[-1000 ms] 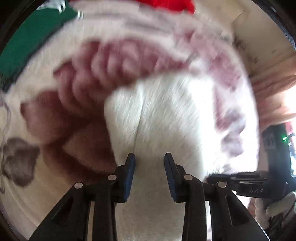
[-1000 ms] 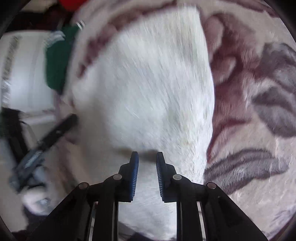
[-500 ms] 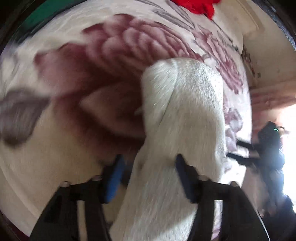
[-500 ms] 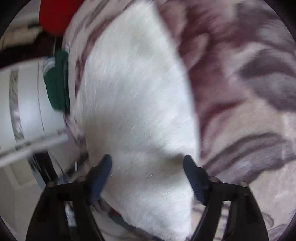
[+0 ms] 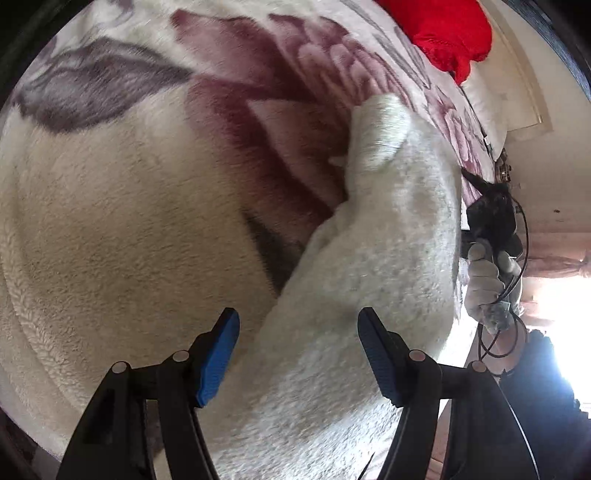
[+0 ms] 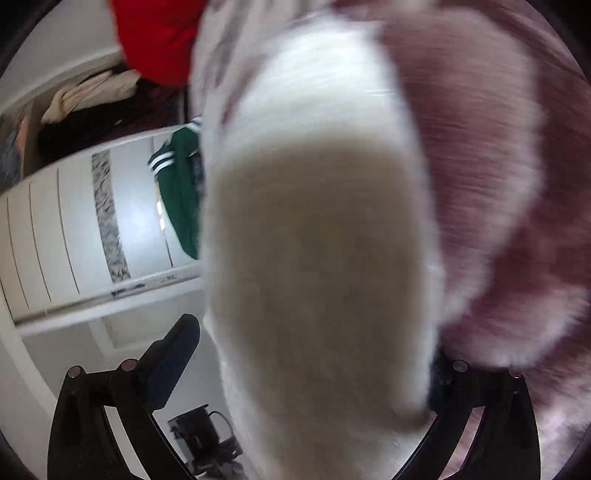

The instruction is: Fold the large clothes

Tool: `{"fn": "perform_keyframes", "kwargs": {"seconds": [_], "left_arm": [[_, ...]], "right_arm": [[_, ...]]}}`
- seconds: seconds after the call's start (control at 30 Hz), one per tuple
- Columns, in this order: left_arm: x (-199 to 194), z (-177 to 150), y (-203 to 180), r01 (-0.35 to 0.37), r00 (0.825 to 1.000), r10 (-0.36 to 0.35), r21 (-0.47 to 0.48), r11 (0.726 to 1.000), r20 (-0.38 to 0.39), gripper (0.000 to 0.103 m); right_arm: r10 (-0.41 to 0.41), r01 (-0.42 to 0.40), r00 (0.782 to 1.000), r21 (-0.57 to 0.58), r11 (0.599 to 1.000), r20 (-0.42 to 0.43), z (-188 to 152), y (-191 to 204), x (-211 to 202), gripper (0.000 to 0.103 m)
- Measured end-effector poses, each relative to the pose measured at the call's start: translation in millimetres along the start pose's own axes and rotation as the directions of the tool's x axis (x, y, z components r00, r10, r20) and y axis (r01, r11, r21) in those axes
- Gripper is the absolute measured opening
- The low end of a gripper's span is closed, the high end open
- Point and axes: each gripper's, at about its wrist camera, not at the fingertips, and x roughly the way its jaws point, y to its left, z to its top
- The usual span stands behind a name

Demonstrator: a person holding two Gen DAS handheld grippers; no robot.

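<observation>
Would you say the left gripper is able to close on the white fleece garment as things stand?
Probably yes: the left gripper stands open with the white fleece garment lying between its fingers, and nothing else lies between them.

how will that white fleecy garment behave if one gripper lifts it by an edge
The white fleecy garment will probably flop: it already drapes in soft folds over the floral blanket. Its thick pile suggests bulk, so much may drag. The fuzz should grip, not slip.

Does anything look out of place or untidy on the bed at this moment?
Nothing looks damaged. The white fleece garment lies bunched and uneven on the floral blanket, not flat. A red cloth sits crumpled near the blanket's far edge.
</observation>
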Motion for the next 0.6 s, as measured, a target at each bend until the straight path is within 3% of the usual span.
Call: {"fn": "perform_keyframes", "kwargs": {"seconds": [0.03, 0.07, 0.17, 0.27, 0.37, 0.47, 0.6], "left_arm": [[1, 1, -4, -0.006, 1.000, 0.006, 0.009, 1.000, 0.003, 0.064], [2, 1, -9, -0.023, 1.000, 0.023, 0.018, 1.000, 0.009, 0.064], [0, 0, -20, -0.083, 0.996, 0.081, 0.059, 0.995, 0.038, 0.064], [1, 1, -38, -0.149, 0.987, 0.142, 0.112, 0.982, 0.071, 0.064], [10, 2, -51, -0.143, 0.989, 0.136, 0.131, 0.981, 0.066, 0.064], [14, -5, -59, -0.121, 0.992, 0.115, 0.163, 0.979, 0.049, 0.064], [22, -17, -84, -0.079, 0.997, 0.076, 0.209, 0.975, 0.021, 0.064]], "right_arm": [[-0.032, 0.032, 0.999, -0.011, 0.999, -0.003, -3, 6, 12, 0.080], [-0.084, 0.084, 0.996, -0.010, 0.996, -0.002, -11, 4, 14, 0.043], [-0.160, 0.155, 0.983, 0.064, 0.986, 0.094, -21, 9, 16, 0.025], [-0.165, 0.146, 0.964, 0.101, 0.984, 0.209, -46, 13, -20, 0.011], [-0.157, 0.100, 0.934, 0.185, 0.978, 0.320, -81, -2, -83, 0.010], [-0.196, 0.079, 0.889, 0.282, 0.956, 0.415, -130, -32, -146, 0.010], [-0.253, 0.016, 0.809, 0.410, 0.912, 0.531, -212, -84, -242, 0.010]]}}
